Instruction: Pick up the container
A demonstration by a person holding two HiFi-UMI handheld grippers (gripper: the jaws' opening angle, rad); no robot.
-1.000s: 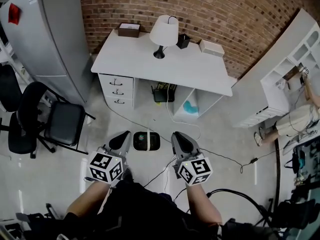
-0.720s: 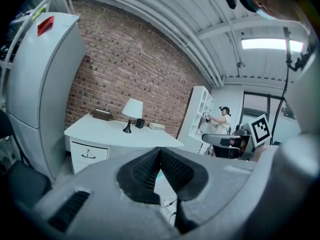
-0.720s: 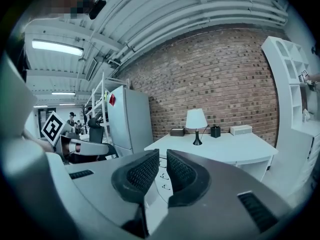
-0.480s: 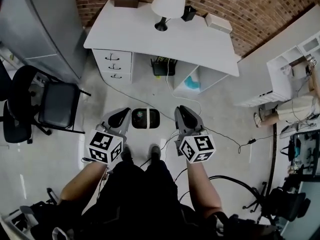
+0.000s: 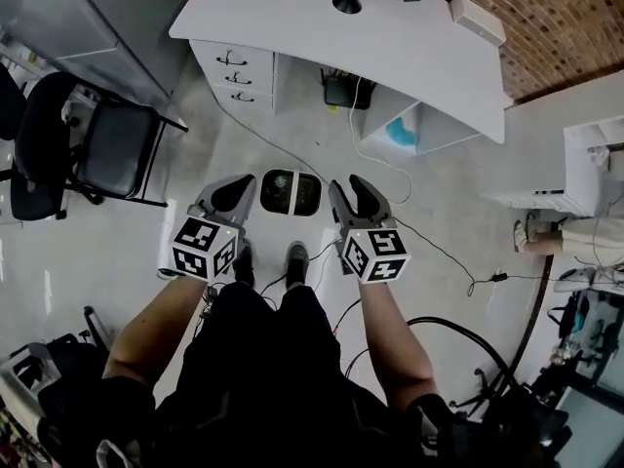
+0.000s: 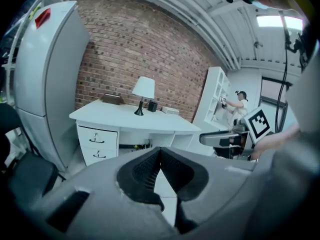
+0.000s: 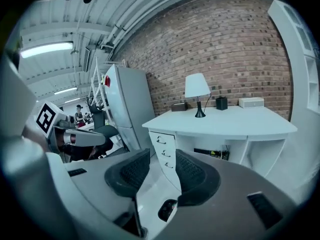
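Both claws have sunk toward the floor [image 5: 97,261] since the earlier frame, and your R claw [image 5: 353,195] has just been opening; it's now moderately wide w/ nothing btwn the jaws. L claw [image 5: 232,195] is pinched closed, empty. Container [image 5: 291,192] lies on the floor just above frame centre, directly btwn both claws, long axis left-right. Each end sits just beside a claw; from the open R claw it's immediately frame-left.

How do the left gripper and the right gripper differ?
The left gripper has jaws shut tip to tip; the right gripper has jaws apart that have just been opening, nothing between them. The left gripper flanks the container on its left, the right gripper on its right. Both are empty.
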